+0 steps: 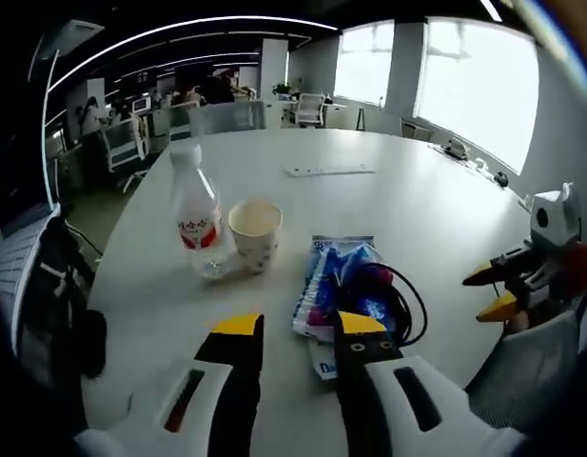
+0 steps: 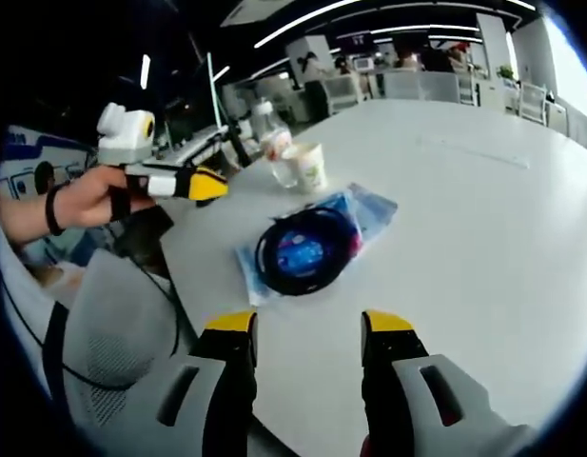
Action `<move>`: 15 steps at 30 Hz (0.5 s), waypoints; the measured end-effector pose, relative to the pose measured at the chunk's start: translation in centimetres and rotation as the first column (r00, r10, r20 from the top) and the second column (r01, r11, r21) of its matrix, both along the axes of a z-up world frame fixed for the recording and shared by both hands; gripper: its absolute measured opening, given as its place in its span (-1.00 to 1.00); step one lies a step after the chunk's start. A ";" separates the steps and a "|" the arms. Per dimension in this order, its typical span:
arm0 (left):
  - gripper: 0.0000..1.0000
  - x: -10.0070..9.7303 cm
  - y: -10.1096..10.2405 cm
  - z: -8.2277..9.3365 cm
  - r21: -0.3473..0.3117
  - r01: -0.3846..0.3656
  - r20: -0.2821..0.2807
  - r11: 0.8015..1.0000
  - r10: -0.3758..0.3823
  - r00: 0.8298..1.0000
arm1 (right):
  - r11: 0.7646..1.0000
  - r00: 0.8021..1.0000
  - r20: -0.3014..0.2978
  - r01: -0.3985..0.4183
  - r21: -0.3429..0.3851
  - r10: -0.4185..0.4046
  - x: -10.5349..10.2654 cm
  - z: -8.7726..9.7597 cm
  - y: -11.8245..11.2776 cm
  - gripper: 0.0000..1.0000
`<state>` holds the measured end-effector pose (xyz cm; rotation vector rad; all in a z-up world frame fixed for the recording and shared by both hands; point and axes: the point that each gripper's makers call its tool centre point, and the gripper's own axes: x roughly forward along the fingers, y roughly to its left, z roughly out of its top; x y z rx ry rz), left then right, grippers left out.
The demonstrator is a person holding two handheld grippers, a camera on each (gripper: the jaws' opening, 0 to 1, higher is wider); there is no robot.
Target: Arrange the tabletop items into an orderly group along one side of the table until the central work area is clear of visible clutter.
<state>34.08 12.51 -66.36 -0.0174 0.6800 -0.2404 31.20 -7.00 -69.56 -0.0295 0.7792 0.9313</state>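
The big white table (image 1: 417, 200) is taking up most of the scene, and 1 power strip (image 1: 329, 171) is lying flat way out toward its far side, well apart from everything else, so my guess is it's the last stray that needs pulling in. Nearer the edge, 1 blue packet (image 1: 323, 276) is lying flat with 1 coil of black cable (image 2: 305, 251) sitting right on top of it, which looks like somebody is stacking stuff to save space. Just beside that, 1 bottle (image 1: 195, 211) with a red label is standing upright, touching or almost touching 1 paper cup (image 1: 254, 231), so the group seems to be forming along this side already. The left gripper (image 1: 298, 326) is hovering just short of the packet, jaws narrowly apart, holding nothing. The right gripper (image 2: 308, 322) is hanging wide apart over bare table near the cable, also holding nothing.
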 end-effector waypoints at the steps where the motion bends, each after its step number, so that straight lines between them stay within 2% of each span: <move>1: -0.42 -0.2 0.0 -0.1 0.000 0.000 -0.002 1.000 0.000 1.000 | 1.000 1.000 -0.001 -0.003 0.000 0.003 0.1 0.0 0.2 -0.16; 15: -0.39 -2.5 -0.3 -1.3 -0.013 0.007 -0.031 1.000 -0.008 0.999 | 1.000 1.000 -0.014 0.002 0.010 -0.002 2.2 -0.3 1.6 -0.18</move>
